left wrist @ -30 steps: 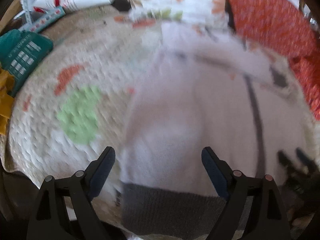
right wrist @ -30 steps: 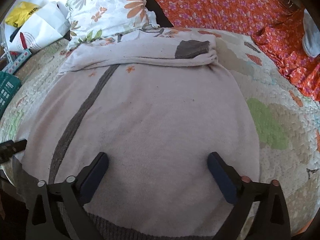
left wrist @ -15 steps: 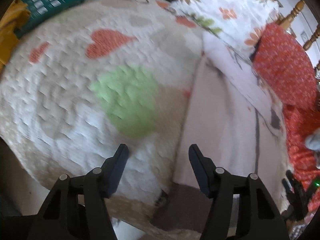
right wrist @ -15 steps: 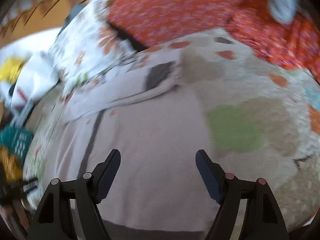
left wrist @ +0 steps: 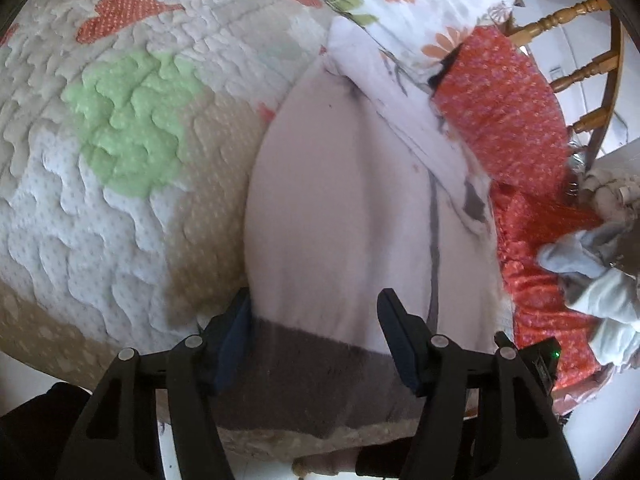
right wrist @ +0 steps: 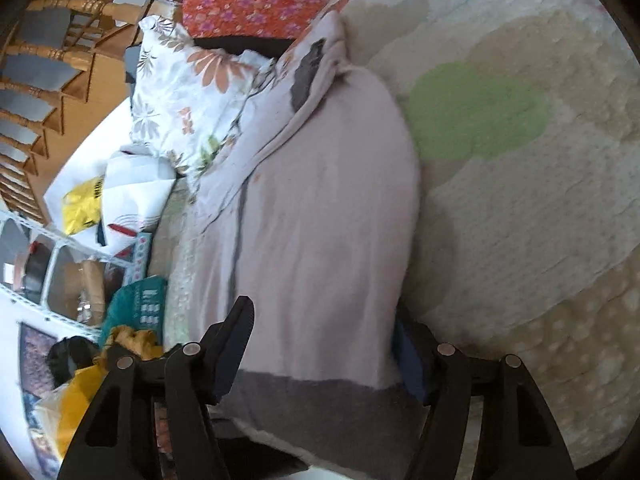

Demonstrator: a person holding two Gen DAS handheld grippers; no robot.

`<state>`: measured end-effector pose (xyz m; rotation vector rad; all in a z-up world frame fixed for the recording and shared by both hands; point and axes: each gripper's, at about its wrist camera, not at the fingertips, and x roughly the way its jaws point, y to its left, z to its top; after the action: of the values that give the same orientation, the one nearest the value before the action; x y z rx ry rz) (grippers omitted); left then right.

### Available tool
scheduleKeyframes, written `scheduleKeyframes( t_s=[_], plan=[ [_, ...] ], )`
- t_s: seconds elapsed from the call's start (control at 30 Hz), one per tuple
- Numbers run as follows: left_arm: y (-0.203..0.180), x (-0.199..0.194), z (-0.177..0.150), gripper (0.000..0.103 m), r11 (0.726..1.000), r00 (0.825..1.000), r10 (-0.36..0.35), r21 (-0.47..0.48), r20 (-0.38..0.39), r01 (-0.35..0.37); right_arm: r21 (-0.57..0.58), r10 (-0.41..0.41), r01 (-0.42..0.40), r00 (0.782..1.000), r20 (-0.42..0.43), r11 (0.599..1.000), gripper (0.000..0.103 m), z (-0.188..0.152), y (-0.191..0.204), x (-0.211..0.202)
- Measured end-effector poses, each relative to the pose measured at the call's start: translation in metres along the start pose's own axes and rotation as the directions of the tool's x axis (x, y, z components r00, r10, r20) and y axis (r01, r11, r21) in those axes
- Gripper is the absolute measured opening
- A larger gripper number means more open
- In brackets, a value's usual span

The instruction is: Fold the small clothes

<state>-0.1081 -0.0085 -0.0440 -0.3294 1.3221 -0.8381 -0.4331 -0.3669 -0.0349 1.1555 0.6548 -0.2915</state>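
A pale pink sweater (left wrist: 344, 200) with a grey hem band (left wrist: 312, 376) lies flat on a quilted bedspread (left wrist: 100, 184); its sleeves are folded across the far end. My left gripper (left wrist: 316, 312) is open and straddles the hem's left corner, one finger under the cloth edge, one on top. In the right wrist view the same sweater (right wrist: 320, 220) runs away from me. My right gripper (right wrist: 324, 336) is open and straddles the hem's right corner (right wrist: 320, 404).
A floral pillow (right wrist: 188, 96) and an orange floral cloth (left wrist: 508, 120) lie beyond the sweater. Light grey clothes (left wrist: 592, 276) sit at the right. A wooden chair (left wrist: 580, 40), a teal box (right wrist: 140, 308) and bags (right wrist: 88, 200) stand beside the bed.
Both grippers have swung out from the sweater's middle to its two hem corners and dropped onto the hem. Their jaws have narrowed but stay open.
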Motion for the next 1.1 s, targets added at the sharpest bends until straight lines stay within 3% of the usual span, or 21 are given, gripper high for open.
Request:
scheduleKeyframes(
  t_s=[0.2,0.37,0.5,0.6,0.63,0.7,0.73,0.83,1.1],
  plan=[
    [0.010,-0.001,-0.015,0.059,0.997,0.998,-0.057,-0.051,-0.016,0.057,0.002,0.023,-0.023,1.000,-0.012,1.000,0.072,-0.008,0.001,0.000],
    [0.006,-0.001,-0.024,0.058,0.999,0.999,-0.032,-0.024,-0.024,0.031,0.011,0.074,-0.074,0.995,-0.062,0.997,0.070,-0.020,0.002,0.004],
    [-0.001,0.000,-0.035,0.058,1.000,1.000,0.017,0.013,0.001,-0.017,-0.059,0.023,-0.027,0.997,-0.068,0.998,0.068,-0.037,0.016,0.008],
    [-0.006,0.002,-0.036,0.058,0.998,0.998,0.055,0.032,0.011,-0.055,-0.107,-0.045,0.040,0.998,-0.049,0.993,0.057,-0.048,0.022,0.008],
    [-0.008,0.002,-0.036,0.058,0.997,0.998,0.068,0.036,0.013,-0.069,-0.120,-0.073,0.068,0.997,-0.037,0.991,0.049,-0.050,0.026,0.010],
    [-0.014,0.003,-0.037,0.036,0.986,0.988,0.153,0.070,0.021,-0.154,-0.143,-0.144,0.141,0.989,-0.011,0.980,0.032,-0.054,0.029,0.011],
    [-0.017,0.003,-0.036,0.006,0.974,0.978,0.206,0.091,0.025,-0.208,-0.150,-0.185,0.183,0.983,0.003,0.972,0.020,-0.055,0.030,0.011],
    [-0.012,-0.003,-0.032,0.007,0.984,0.985,0.174,0.038,0.001,-0.174,-0.130,-0.190,0.188,0.982,-0.007,0.974,0.011,-0.051,0.027,0.009],
    [-0.020,-0.054,-0.055,0.006,0.994,0.992,0.111,0.001,0.056,-0.111,-0.070,-0.056,0.055,0.998,-0.015,0.996,0.009,-0.050,0.023,-0.026]
  ],
)
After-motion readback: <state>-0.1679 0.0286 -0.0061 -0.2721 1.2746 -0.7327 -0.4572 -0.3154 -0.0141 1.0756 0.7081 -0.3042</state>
